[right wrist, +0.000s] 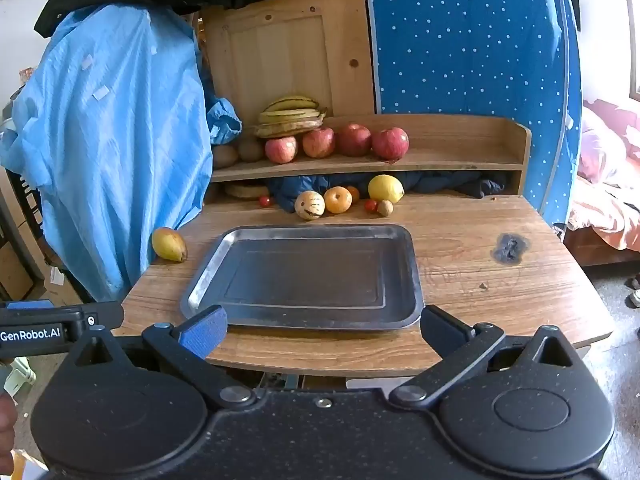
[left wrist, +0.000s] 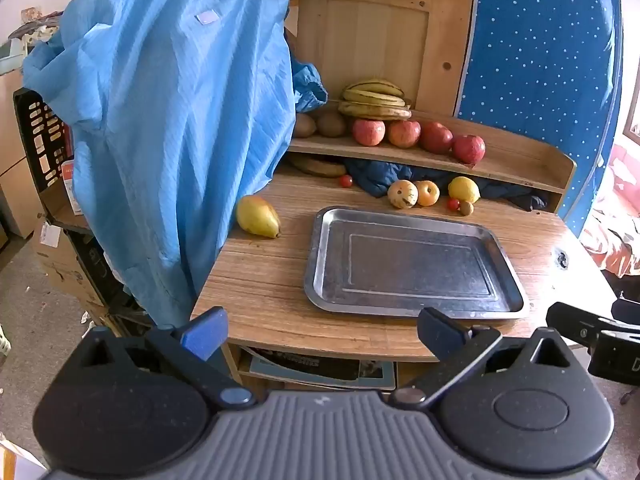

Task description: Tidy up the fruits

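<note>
Two handheld grippers hover at the near edge of a wooden desk (right wrist: 460, 240), both angled down toward it. Left gripper (left wrist: 322, 334): jaws spread wide, nothing between them. Right gripper (right wrist: 322, 332): jaws equally wide, empty, its tips just above the near rim of the tray.

Rectangular grey metal tray (right wrist: 312, 236) lies flat mid-desk, nothing in it.

Yellow-green pear (right wrist: 169, 244) on its side left of the tray, near the hanging light-blue cloth (right wrist: 112, 140). Behind the tray, along the back of the desk, a loose cluster: pale round fruit with dark markings (right wrist: 309, 205), orange round fruit (right wrist: 338, 199) touching it, yellow lemon (right wrist: 385, 188), small red tomato (right wrist: 371, 205), small brown fruit (right wrist: 385, 208). Another small red tomato (right wrist: 264, 201) sits apart to the left. Dark blue fabric (right wrist: 440, 182) is bunched under the shelf behind them.

Raised wooden shelf (right wrist: 460, 160) holds four red apples (right wrist: 354, 140) in a row, brown kiwis (right wrist: 240, 152) to their left, and a bunch of yellow-green bananas (right wrist: 292, 116) stacked behind.
</note>
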Available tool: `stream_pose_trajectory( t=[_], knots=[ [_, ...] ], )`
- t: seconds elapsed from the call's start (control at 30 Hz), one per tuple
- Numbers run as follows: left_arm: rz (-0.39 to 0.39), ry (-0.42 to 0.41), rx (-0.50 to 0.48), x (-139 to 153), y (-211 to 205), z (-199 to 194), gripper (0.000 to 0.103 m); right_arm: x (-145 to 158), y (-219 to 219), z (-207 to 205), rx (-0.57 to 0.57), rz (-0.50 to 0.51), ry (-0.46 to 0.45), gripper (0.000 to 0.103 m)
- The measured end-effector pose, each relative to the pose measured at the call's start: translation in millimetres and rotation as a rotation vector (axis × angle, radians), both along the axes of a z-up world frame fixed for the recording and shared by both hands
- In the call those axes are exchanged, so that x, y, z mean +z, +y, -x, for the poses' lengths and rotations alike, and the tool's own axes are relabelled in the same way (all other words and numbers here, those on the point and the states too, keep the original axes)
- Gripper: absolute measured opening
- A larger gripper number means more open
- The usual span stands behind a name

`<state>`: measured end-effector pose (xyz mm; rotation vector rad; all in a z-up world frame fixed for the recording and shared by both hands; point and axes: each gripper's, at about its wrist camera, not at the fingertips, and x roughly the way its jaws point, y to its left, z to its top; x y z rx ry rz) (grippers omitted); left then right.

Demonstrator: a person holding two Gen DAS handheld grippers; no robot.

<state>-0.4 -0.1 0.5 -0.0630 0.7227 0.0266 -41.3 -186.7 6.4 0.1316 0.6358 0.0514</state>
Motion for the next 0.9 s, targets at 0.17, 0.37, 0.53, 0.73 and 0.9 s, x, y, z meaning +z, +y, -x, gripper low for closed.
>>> stream_pose_trajectory(
  t=[0.17, 0.37, 0.53, 0.73, 0.9],
  knots=[
    [-0.002, 0.000, -0.001, -0.1, 3.3, 0.4, 0.103, -0.1, -0.6, -0.6, 0.000, -0.001, -0.002, 0.102],
    [-0.003, 0.002, 0.000, 0.1, 3.4, 0.5, 0.103, -0.5, -1.6, -1.6, -0.001, -0.002, -0.002, 0.102],
    [-0.004, 0.004, 0.001, -0.5, 1.7, 0.1, 0.103, -1.5, -2.7, -2.8, -0.001, -0.003, -0.001, 0.102],
    [-0.006, 0.006, 0.003, -0.6, 1.2, 0.1, 0.103, -1.6, -4.3, -4.2, -0.001, -0.004, 0.000, 0.102],
    [-0.008, 0.007, 0.003, -0.9, 0.7, -0.2, 0.103, -1.4, -5.7, -5.3, 0.000, -0.005, 0.001, 0.102]
  ],
)
